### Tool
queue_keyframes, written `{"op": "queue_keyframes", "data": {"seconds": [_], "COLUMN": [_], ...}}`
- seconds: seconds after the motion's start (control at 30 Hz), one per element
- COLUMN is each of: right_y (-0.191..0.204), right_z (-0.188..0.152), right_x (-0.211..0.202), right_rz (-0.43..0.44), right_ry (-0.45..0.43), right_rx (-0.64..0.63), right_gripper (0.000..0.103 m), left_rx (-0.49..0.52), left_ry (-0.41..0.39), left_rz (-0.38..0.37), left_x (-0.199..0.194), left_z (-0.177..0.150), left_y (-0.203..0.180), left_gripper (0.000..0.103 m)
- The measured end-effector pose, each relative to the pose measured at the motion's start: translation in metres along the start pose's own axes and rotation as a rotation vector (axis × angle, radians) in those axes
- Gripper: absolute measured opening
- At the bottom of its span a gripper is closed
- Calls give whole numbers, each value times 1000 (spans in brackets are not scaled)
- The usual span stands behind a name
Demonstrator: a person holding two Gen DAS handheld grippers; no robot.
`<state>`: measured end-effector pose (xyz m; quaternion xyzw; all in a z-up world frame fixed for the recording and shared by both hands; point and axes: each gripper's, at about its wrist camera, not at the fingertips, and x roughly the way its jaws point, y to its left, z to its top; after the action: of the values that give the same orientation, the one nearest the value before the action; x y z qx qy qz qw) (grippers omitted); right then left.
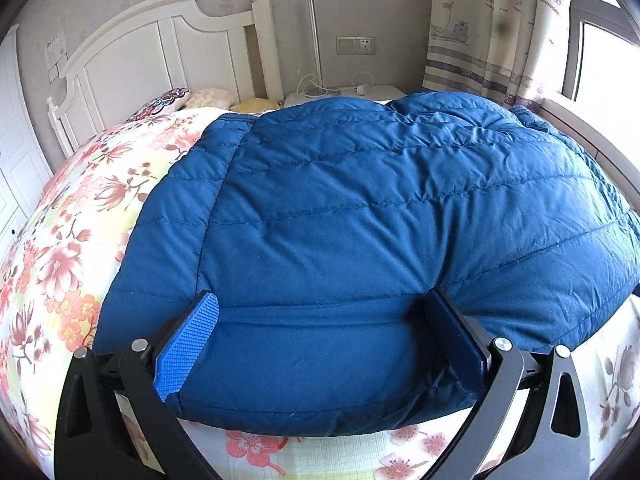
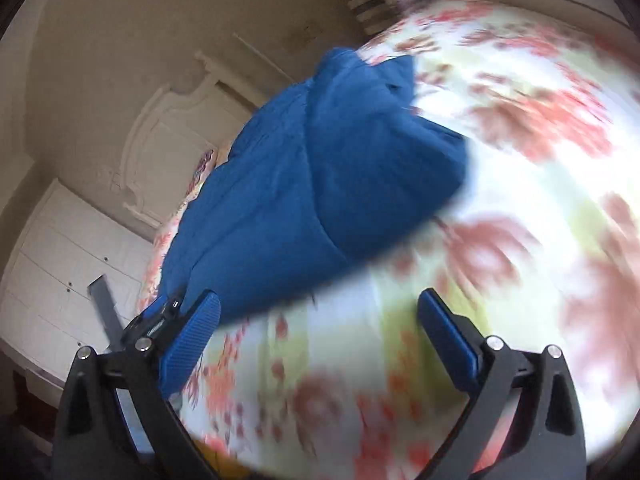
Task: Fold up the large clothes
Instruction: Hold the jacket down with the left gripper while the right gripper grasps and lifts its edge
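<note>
The left tool (image 1: 320, 344) stands wide open, its fingers pressed onto the near hem of the blue padded jacket (image 1: 380, 220), which stretches straight ahead across the flowered bed (image 1: 72, 220). The right tool (image 2: 320, 344) is open too and empty over bare quilt, the jacket ahead to its left; the left is nearer. No readable writing

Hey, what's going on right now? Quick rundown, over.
Left gripper open, straddling jacket hem. Right gripper open, empty, over bedspread. Jacket lies on bed, part folded. Nothing in the way.
</note>
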<state>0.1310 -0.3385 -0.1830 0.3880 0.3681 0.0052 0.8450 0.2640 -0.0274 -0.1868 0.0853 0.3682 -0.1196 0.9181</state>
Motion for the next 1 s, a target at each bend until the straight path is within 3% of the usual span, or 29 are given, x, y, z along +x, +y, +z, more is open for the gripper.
{"op": "queue_keyframes", "data": {"seconds": [0.1,0.2,0.23,0.27,0.3,0.33,0.4,0.5,0.63,0.8,0.9,1.0], "right_y": [15,24,27,27,19,12,0,10,4,5,9,15], "right_z": [32,58,62,63,63,59,55,42,28,12,2,-1], "right_x": [40,67,73,75,71,67,57,31,-2,-30,-44,-49], "right_rz": [-5,-63,-77,-56,-19,41,129,144,154,135,115,102], "right_ry": [-3,-91,-125,-155,-185,-199,-210,-240,-256,-285,-292,-295], "right_rx": [-24,51,55,66,119,156,195,120,71,27,-14,-35], "right_gripper": [101,101,96,84,48,40,33,30,30,30,30,29], "left_rx": [1,14,17,16,10,0,-7,15,33,81,111,40], "left_ry": [1,4,4,3,13,32,27,-47,-49,62,245,196], "left_rz": [-7,-7,-3,0,-3,-7,-40,-30,11,76,73,42], "left_x": [1,1,0,-1,-3,-5,-16,-30,-2,83,154,141], "left_z": [1,1,1,2,5,8,22,60,114,176,178,177], "left_y": [0,-4,-5,-6,-7,-7,-11,-29,-54,-91,-106,-92], "left_gripper": [99,99,99,99,98,98,98,98,98,98,99,98]}}
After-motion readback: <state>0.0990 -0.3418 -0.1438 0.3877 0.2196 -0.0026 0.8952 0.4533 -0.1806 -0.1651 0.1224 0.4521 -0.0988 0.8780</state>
